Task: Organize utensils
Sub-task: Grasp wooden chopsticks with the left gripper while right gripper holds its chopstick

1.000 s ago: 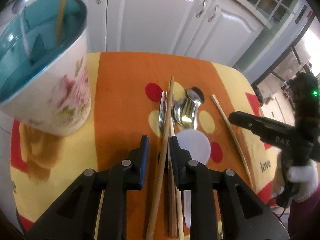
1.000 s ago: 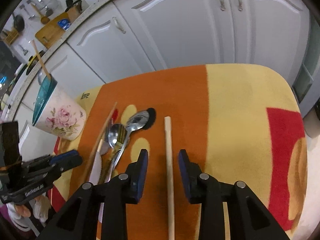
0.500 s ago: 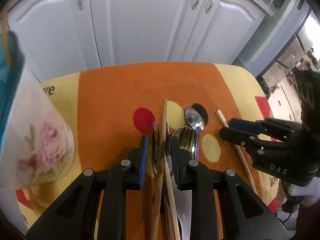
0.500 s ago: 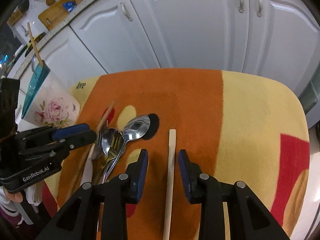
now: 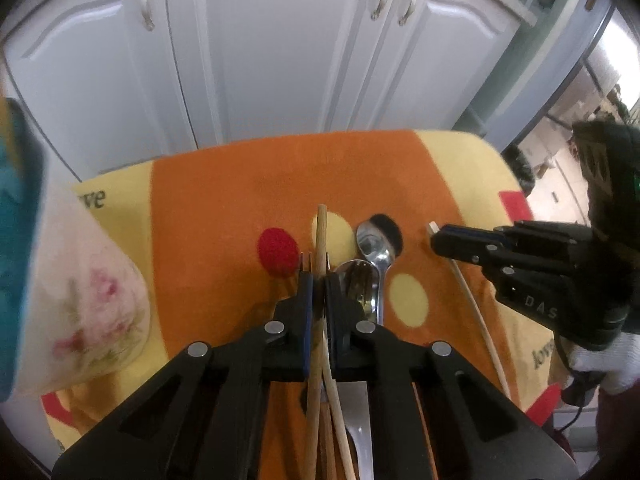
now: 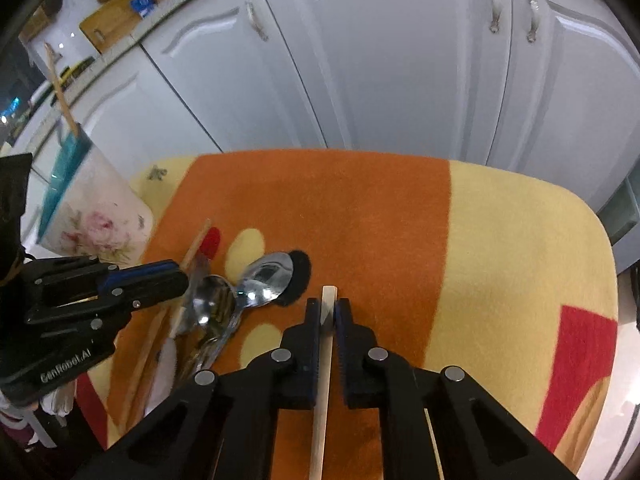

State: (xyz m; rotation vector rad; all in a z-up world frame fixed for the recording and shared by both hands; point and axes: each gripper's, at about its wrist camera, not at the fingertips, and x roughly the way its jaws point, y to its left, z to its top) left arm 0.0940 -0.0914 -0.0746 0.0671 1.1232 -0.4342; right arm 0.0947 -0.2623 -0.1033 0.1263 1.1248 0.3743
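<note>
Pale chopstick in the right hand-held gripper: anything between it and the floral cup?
Yes. The left hand-held gripper, shut on a wooden chopstick, and the spoons lie between the pale chopstick and the floral cup; lifting over them looks advisable.

Left black two-finger gripper [image 5: 319,280] angled steeply down, jaws just drawn in and now pinched on a thin wooden chopstick [image 5: 321,236] running between the blue-lined pads. Right black two-finger gripper [image 6: 329,307] angled down alike, jaws just drawn in too, clamped near the tip of a pale flat wooden chopstick [image 6: 322,396]. White-gloved hand [image 5: 600,362] behind the right gripper's body, seen from the left wrist.
</note>
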